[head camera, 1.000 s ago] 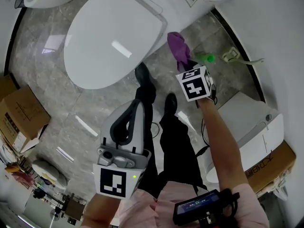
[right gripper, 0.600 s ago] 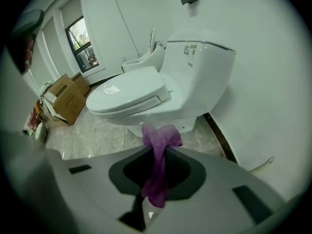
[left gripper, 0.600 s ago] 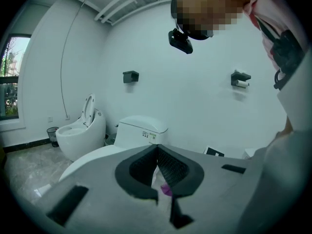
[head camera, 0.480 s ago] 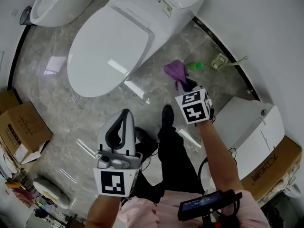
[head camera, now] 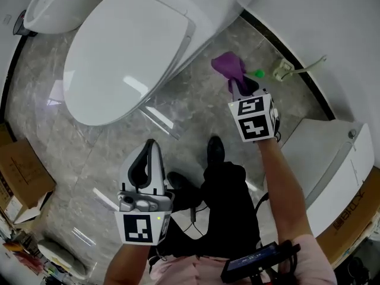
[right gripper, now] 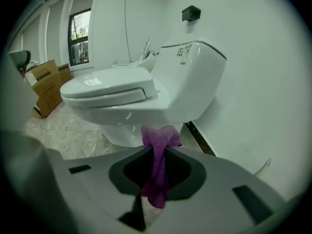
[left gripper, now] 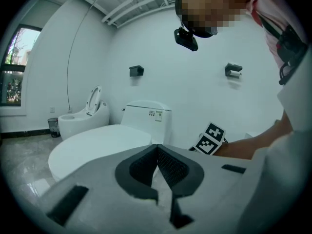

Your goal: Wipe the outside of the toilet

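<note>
The right tool (right gripper: 155,151) is seen closed on a purple cloth (right gripper: 157,172), which is pinched between its two jaws. A bunched end stands out past the tips and a limp tail lies in the hollow behind them. The tool is held out over the grey marbled floor (head camera: 178,103), with its marker cube (head camera: 255,119) turned up towards the head camera. The cloth is kept in the gap between the toilet (head camera: 124,52) and the white wall (head camera: 332,34), near the tank side of the toilet but apart from it in the head view. In the right gripper view the toilet is shown side-on just beyond the cloth, with its lid (right gripper: 109,87) shut down and its tank (right gripper: 192,74) set against the wall. A small green object (head camera: 259,73) is seen on the floor just beyond the cloth.

The left tool (left gripper: 157,152) is shut, its jaws together, and nothing is held between them. It is held over the floor in front of the bowl, well apart from the right tool, and is pointed towards the toilet. A black shoe (head camera: 215,150) is planted on the floor between the two tools. A second toilet (left gripper: 83,118) with a raised lid is seen further along the wall, and a cardboard box (head camera: 21,171) is set at the left edge of the head view
</note>
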